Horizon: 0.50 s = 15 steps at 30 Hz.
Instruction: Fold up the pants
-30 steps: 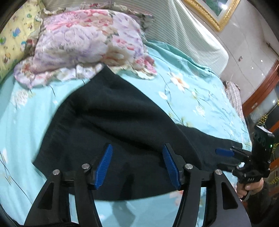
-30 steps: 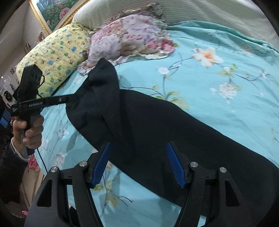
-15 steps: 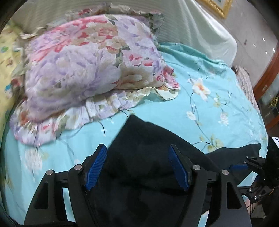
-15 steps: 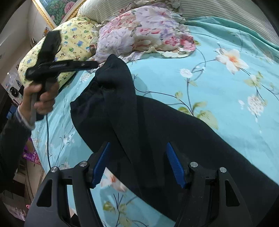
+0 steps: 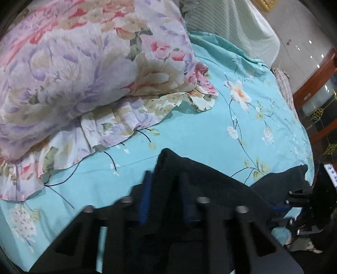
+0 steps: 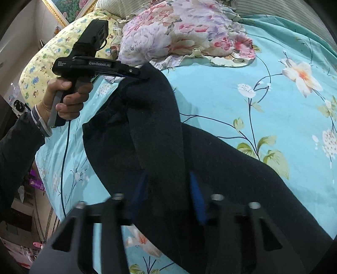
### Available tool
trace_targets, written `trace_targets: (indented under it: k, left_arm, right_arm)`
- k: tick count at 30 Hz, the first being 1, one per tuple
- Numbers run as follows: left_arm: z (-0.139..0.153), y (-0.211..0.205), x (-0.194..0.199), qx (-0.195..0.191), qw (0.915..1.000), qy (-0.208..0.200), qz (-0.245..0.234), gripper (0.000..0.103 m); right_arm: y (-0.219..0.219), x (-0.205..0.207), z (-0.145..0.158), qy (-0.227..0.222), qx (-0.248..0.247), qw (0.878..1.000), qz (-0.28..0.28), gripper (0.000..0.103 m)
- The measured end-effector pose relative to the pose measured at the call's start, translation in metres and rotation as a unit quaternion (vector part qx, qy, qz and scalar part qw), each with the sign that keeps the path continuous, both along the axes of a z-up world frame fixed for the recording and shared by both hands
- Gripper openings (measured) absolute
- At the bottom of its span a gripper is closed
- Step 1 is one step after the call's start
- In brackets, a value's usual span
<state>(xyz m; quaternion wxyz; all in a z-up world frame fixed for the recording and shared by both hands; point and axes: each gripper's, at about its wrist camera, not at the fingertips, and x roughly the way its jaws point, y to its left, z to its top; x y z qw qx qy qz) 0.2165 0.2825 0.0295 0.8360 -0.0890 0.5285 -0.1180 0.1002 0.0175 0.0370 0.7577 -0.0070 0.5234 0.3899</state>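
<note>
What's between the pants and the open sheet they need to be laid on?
Nothing visible. The black pants are pinched in the left gripper and sit between the right gripper's fingers; the floral pillow lies beyond, apart from the turquoise sheet ahead.

I see a floral pillow (image 5: 84, 69) lying on my turquoise bedsheet (image 5: 210, 134). Just beside it is a yellow pillow (image 6: 52, 54), under a gold picture frame (image 6: 55, 12).

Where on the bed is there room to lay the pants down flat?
The bare sheet between the flowery pillow and the black pants is free, widening toward the big peach flower. It is crowded where the left gripper holds the pants close by that pillow and the yellow pillow.
</note>
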Motion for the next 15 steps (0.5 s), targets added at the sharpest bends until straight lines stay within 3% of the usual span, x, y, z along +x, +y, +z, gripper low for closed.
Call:
trace_targets:
  k: [1,4,10,15]
  left_arm:
    - [0.003,0.000,-0.004,0.000,1.0000,-0.006,0.001,0.015]
    - [0.016,0.001,-0.021,0.000,0.9995,-0.031,0.007,0.008]
    - [0.043,0.004,-0.069,-0.006,0.9965,-0.078,0.027,0.006]
    - [0.047,0.008,-0.112,-0.019,0.9931,-0.101,0.057,0.005]
  right_arm:
    - [0.001,0.000,0.001,-0.002,-0.001,1.000,0.001,0.014]
    - [0.002,-0.003,0.006,-0.015,0.001,1.000,0.001,0.007]
    - [0.003,-0.022,0.026,-0.047,0.022,0.999,0.018,0.007]
    - [0.011,-0.044,0.036,-0.079,0.014,0.995,0.053,0.007]
